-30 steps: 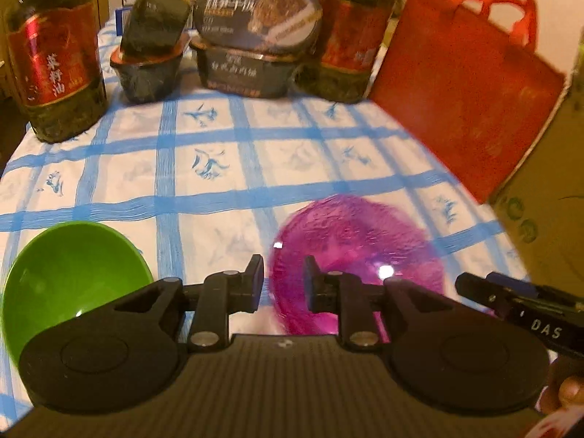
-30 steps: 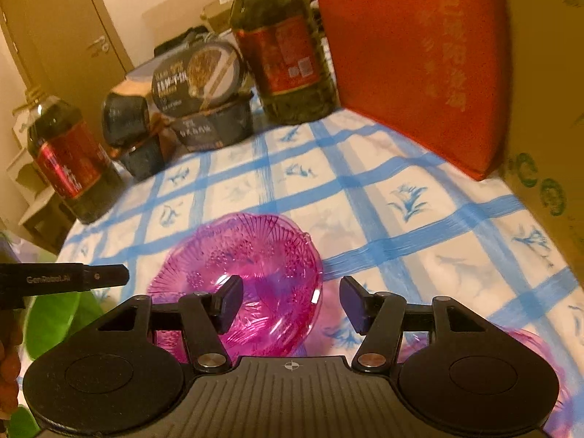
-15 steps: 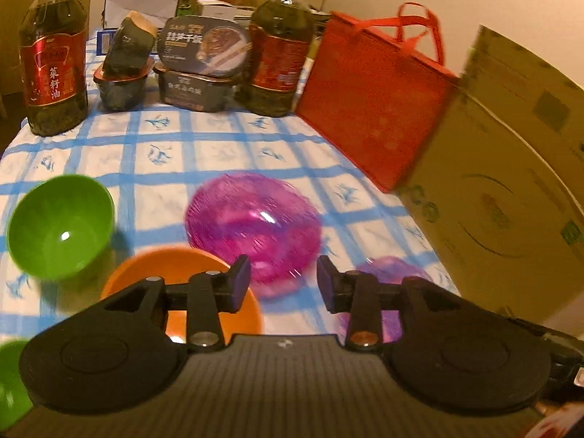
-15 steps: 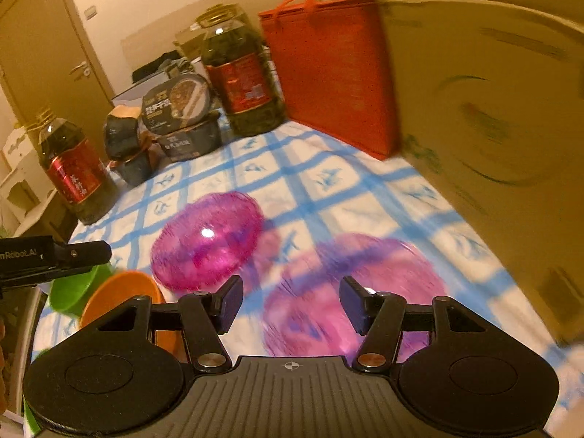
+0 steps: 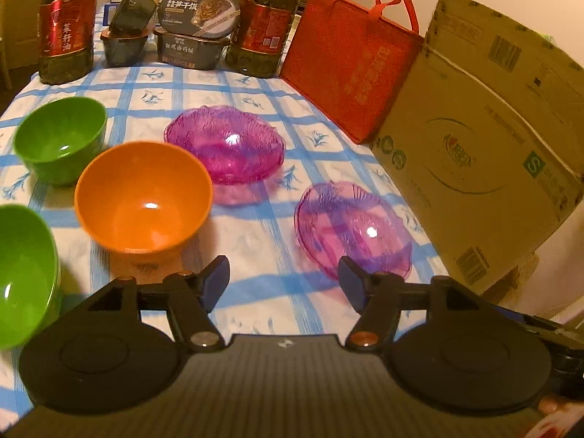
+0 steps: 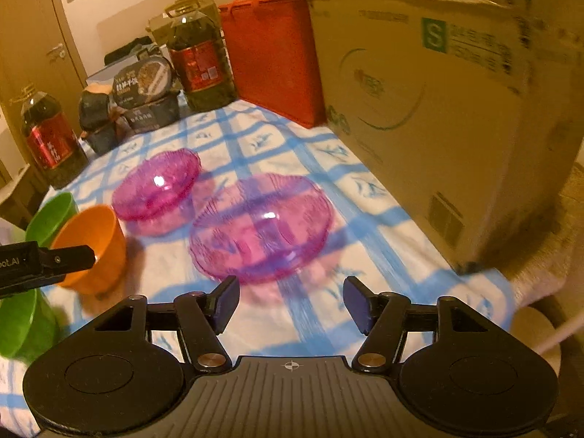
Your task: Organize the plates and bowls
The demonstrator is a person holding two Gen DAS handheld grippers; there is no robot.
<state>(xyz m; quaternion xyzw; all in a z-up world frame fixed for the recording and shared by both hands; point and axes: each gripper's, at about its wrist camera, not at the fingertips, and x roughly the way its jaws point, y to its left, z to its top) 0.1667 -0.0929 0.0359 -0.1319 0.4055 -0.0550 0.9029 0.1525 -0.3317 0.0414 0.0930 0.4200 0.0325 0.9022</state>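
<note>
Two clear pink glass bowls sit on the blue-checked tablecloth: a far one (image 5: 226, 149) (image 6: 155, 186) and a near one (image 5: 352, 228) (image 6: 261, 226). An orange bowl (image 5: 144, 195) (image 6: 91, 246) stands left of them, with a green bowl (image 5: 60, 138) (image 6: 51, 217) behind it and another green bowl (image 5: 23, 273) (image 6: 22, 323) at the near left. My left gripper (image 5: 284, 283) is open and empty, above the table's near edge, short of the bowls. My right gripper (image 6: 291, 301) is open and empty, just short of the near pink bowl. The left gripper's tip (image 6: 54, 259) shows at the left of the right wrist view.
Two large oil bottles (image 5: 67, 23) (image 5: 264, 25), stacked dark food containers (image 5: 193, 33) and a small dark tub (image 5: 126, 49) line the far edge. A red tote bag (image 5: 346, 62) and a big cardboard box (image 5: 485, 135) stand along the right side.
Both grippers have pulled back and up from the far pink bowl. The left jaws have opened wider. More of the table and the other bowls have come into view.
</note>
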